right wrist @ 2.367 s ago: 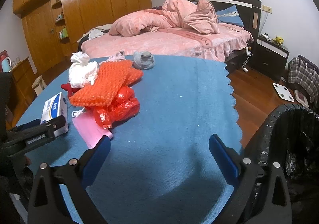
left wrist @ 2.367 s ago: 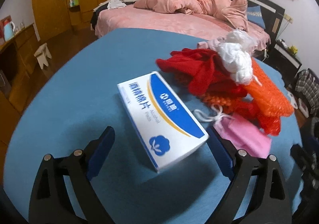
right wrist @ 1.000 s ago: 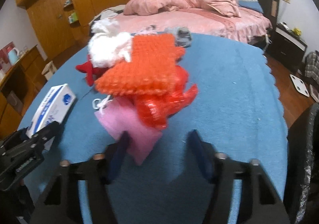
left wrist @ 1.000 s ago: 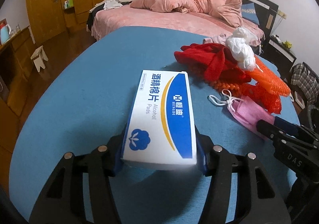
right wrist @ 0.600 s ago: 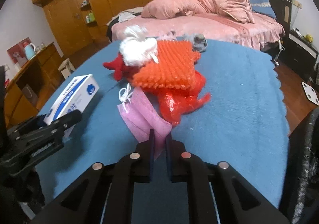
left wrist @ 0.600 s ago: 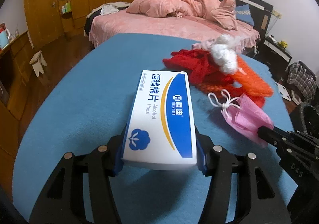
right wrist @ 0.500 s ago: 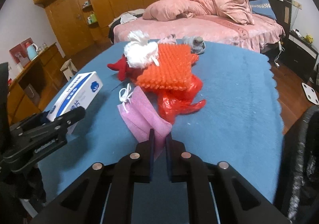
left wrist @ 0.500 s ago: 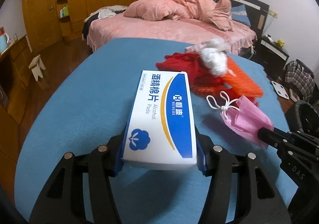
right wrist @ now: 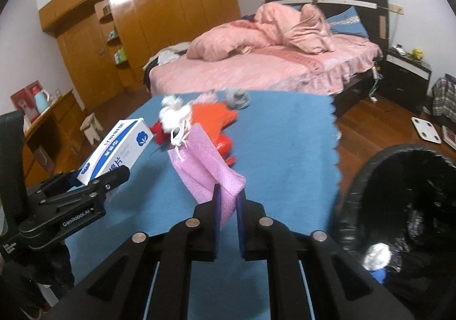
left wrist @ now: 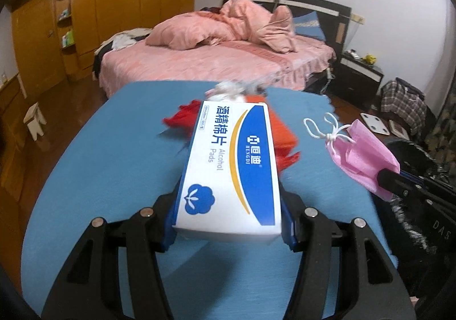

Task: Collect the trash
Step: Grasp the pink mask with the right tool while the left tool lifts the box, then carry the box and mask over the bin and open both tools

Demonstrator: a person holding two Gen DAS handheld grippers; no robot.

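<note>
The left gripper clamps the white-and-blue cardboard box of alcohol pads above the blue tablecloth; the right gripper pinches a crumpled pink face mask above the cloth's right edge, beside the black-lined trash bin.

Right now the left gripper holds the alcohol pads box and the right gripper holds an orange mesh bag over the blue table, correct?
Not quite. The right gripper is shut on the pink face mask, as the right wrist view shows; the orange mesh lies on the blue table. The left gripper does hold the alcohol pads box.
</note>
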